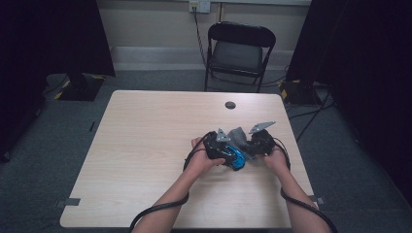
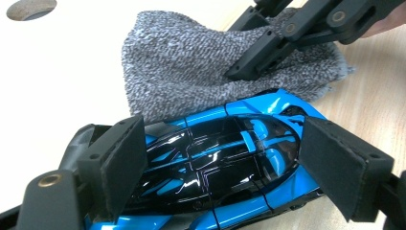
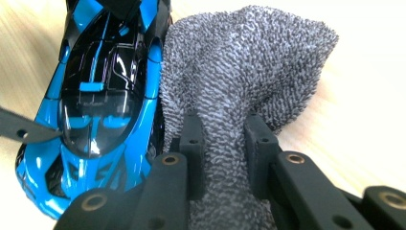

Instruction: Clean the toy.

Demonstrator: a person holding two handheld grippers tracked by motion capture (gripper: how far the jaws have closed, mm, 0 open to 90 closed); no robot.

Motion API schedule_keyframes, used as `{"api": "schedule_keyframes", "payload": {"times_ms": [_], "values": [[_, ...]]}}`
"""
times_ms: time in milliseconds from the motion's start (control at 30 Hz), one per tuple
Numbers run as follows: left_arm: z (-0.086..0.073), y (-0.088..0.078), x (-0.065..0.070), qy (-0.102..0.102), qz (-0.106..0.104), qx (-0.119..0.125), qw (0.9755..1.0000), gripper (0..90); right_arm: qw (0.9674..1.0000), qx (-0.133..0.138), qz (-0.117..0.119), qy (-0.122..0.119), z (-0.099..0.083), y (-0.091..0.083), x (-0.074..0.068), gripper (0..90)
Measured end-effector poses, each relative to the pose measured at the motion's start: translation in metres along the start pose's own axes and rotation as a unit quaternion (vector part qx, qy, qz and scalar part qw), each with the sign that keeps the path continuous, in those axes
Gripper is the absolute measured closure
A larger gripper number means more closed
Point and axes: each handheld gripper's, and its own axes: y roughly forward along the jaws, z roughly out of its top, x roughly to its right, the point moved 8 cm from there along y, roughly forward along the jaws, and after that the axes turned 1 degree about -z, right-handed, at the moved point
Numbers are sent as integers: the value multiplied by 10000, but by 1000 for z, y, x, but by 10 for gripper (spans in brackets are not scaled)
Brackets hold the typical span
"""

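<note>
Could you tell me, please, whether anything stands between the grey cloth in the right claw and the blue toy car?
Nothing visible does. The grey cloth, pinched in the right claw, already lies against the side of the blue toy car, which sits between the left claw's pads.

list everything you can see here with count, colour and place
toy car: 1, blue and black, between the left gripper's jaws, near the table's right front
cloth: 1, grey, bunched against the car's side
table: 1, light wood, centre, with a dark round hole near its far edge
folding chair: 1, black, beyond the table
wall socket: 1, pale, on the far wall
left gripper: 1, black, pads on either side of the car
right gripper: 1, black, shut on the cloth
hands: 2, at the near edge, one on each gripper
</note>
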Motion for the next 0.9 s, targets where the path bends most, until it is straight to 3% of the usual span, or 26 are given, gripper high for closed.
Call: {"api": "schedule_keyframes", "payload": {"times_ms": [400,900], "values": [[0,0,1,28,5,-12,10000,163,9998,120,-36,176,-16,-14,-2,735],[0,0,1,12,19,-29,10000,166,9996,211,36,209,-44,-38,-12,733]]}}
